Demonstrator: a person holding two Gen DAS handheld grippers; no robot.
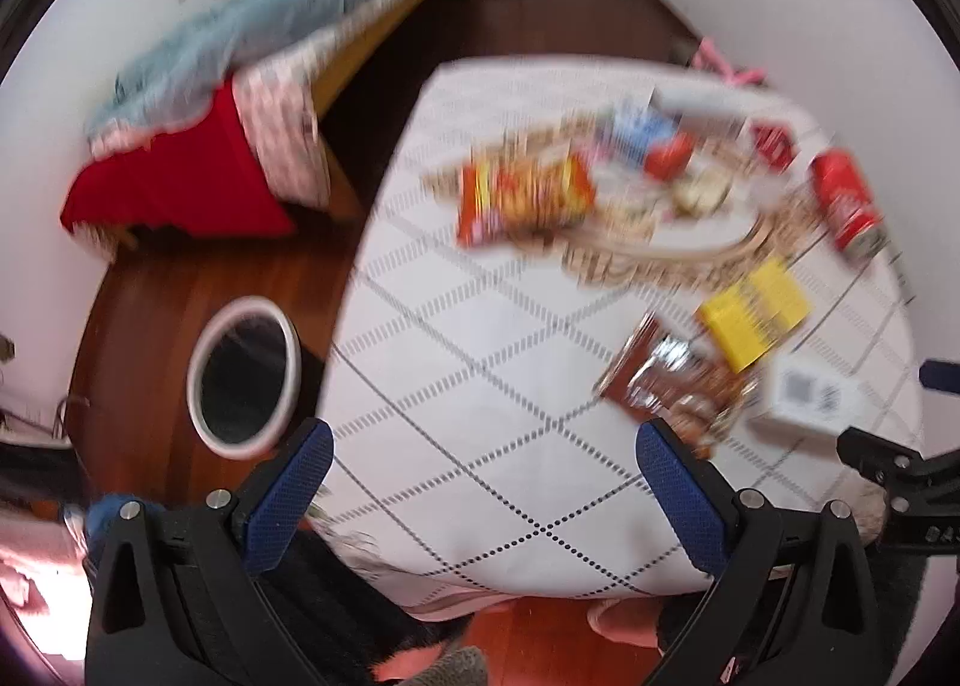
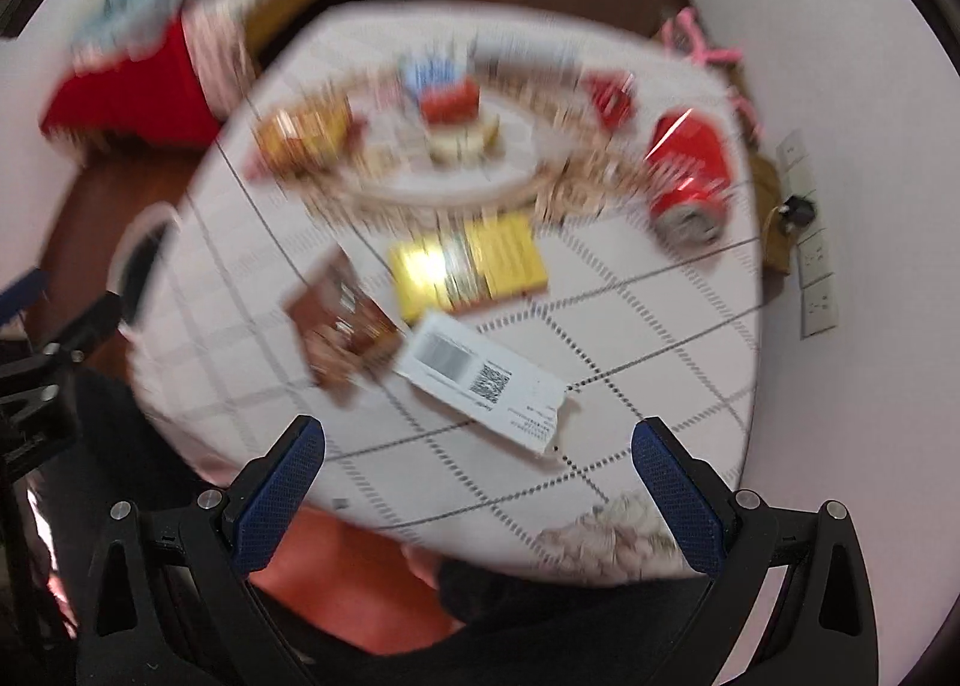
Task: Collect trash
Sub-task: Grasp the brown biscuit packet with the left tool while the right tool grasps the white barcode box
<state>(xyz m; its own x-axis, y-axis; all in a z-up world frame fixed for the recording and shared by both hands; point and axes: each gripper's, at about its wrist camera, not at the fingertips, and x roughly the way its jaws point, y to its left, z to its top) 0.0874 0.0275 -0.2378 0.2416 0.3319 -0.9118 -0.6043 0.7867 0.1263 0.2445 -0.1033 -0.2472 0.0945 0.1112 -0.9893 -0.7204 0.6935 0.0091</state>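
Trash lay scattered over the counter (image 2: pixel 660 386), white carton (image 2: pixel 486 380) nearest, beside brown wrapper (image 2: pixel 342 326) and yellow box (image 2: pixel 468 266), both claws (image 1: pixel 483 482) (image 2: pixel 477 476) wide and empty; risked nudging carton off counter edge, missing floor bin (image 1: pixel 243 377).

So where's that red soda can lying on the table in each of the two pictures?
Left wrist view: the red soda can lies at the table's far right edge.
Right wrist view: the can lies upper right, near the wall.
Shared landmark: the yellow box sits just in front of it.
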